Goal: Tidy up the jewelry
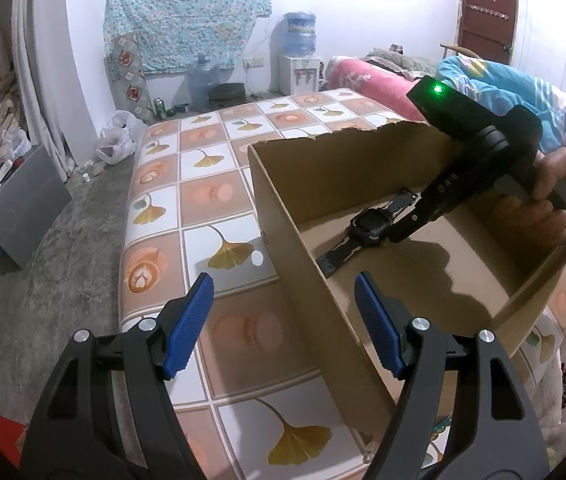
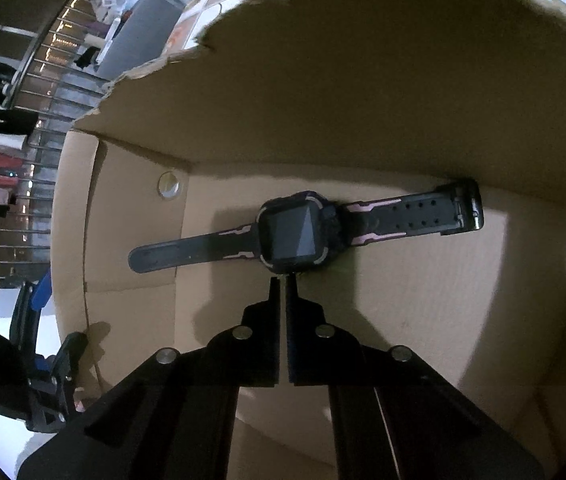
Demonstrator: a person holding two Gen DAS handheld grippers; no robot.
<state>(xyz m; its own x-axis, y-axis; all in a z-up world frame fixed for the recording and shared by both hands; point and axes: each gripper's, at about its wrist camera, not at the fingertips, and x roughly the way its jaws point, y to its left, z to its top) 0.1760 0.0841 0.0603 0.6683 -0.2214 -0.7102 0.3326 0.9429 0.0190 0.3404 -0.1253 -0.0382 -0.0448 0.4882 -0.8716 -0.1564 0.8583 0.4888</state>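
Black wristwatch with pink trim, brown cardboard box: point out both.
Black wristwatch with pink trim (image 2: 297,236), right wrist view, on its square screen.
Brown cardboard box (image 1: 303,256), left wrist view, on its near side wall.

Left gripper (image 1: 283,320): black triangular arms with cut-out windows, silver round screws at the joints, ribbed blue pads (image 1: 189,324). Right gripper (image 2: 283,280): black fingers, silver screws, a grey handle, a green light on its black housing.
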